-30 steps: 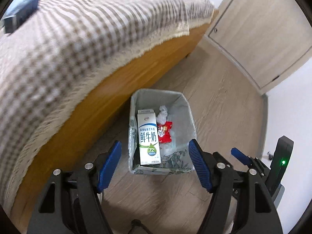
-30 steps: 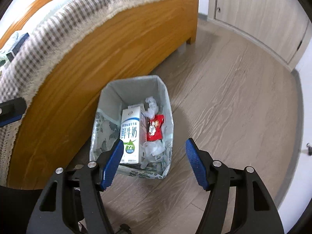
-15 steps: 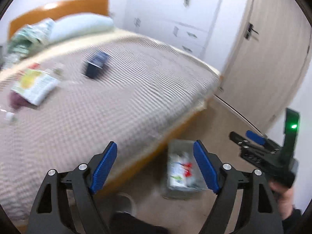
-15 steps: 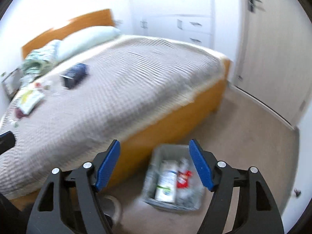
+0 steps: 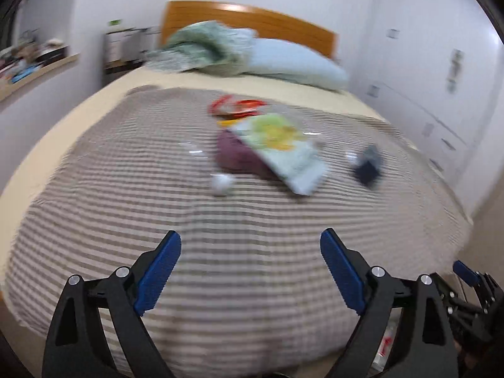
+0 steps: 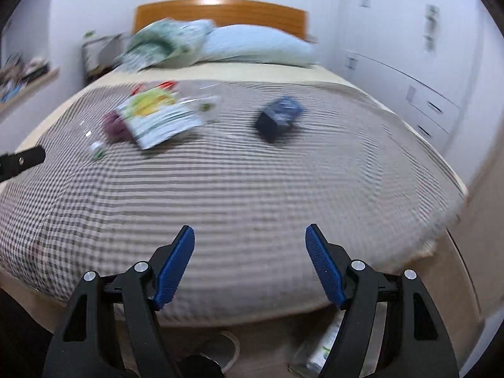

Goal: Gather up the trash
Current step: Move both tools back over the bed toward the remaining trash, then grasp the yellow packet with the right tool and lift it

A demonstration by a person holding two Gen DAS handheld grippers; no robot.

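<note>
Checked bedspread [image 6: 252,189] carries uncollected litter upper left of frame: green-yellow packet [image 6: 157,116], purple wrapper [image 6: 114,127], dark box [image 6: 278,118] centre; bin [image 6: 318,351] part-filled, bottom edge; left gripper [image 5: 250,249] just widened, empty; right gripper [image 6: 249,241] spread, empty.

— How many pieces of litter lie on the checked blanket [image 6: 252,189]?
— One large green-and-white packet [image 6: 157,119]; one purple wrapper [image 6: 113,129] partly under it; one red wrapper [image 5: 236,107] behind; one small white ball [image 5: 222,184]; one dark blue box [image 6: 278,118].
— Anything too blurred to count?
— A few small clear bits near the packet; I cannot tell their number.
— Pillows?
— One pale blue pillow [image 6: 255,47]; one bundle of green bedding [image 6: 157,44] beside it.
— Grippers?
— Two.
</note>
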